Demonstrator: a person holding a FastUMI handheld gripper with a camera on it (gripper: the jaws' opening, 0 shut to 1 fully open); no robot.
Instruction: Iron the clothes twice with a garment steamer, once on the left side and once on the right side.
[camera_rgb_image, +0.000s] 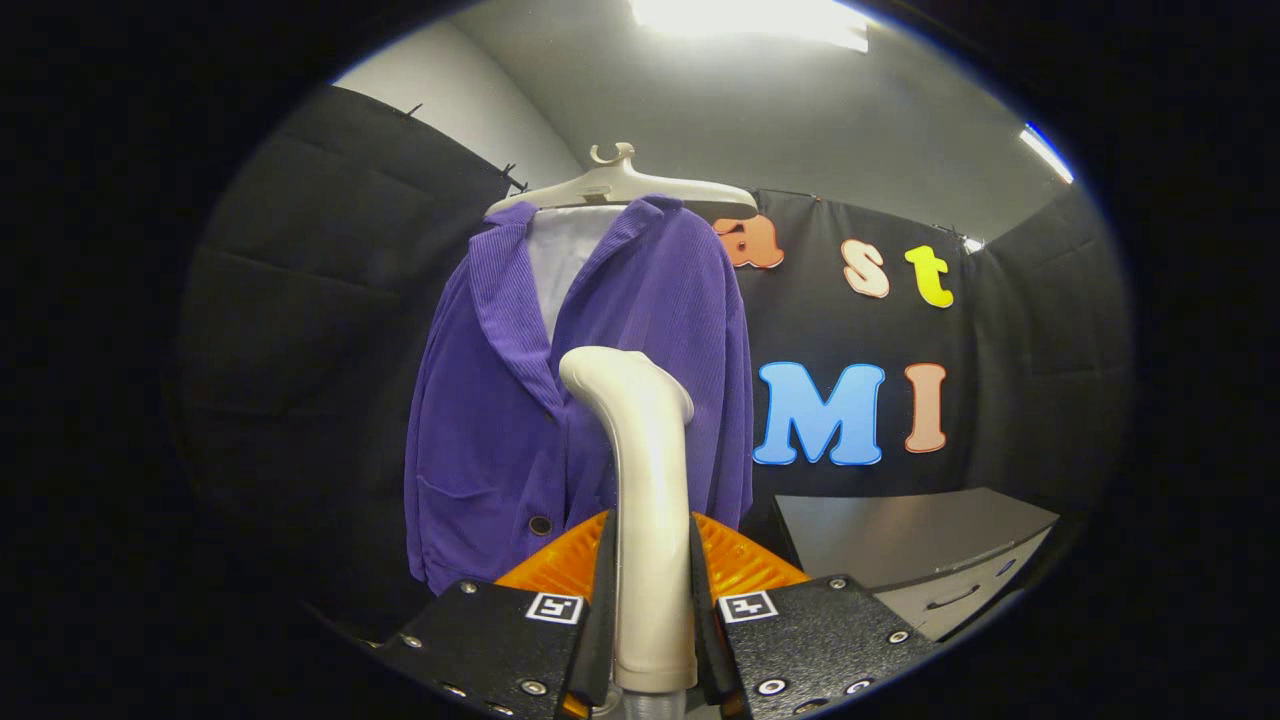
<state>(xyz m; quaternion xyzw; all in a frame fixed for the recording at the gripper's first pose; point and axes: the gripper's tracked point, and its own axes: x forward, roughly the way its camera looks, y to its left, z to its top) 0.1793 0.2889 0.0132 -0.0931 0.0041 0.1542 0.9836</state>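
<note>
A purple corduroy jacket (600, 400) hangs on a cream hanger (625, 185) in front of the black cloth wall, with a white lining showing at its open collar. My gripper (652, 600) is shut on the handle of a cream garment steamer (645, 480), both fingers pressing its sides. The steamer stands upright between the fingers, and its curved head reaches up in front of the middle of the jacket, near the lapel. The head is close to the cloth, but I cannot tell whether it touches. A dark button (540, 524) sits low on the jacket, left of the steamer.
A grey cabinet (920, 545) with a drawer handle stands to the right of the jacket, beyond the right finger. Black cloth walls close the booth on the left, back and right. Ceiling lights shine above.
</note>
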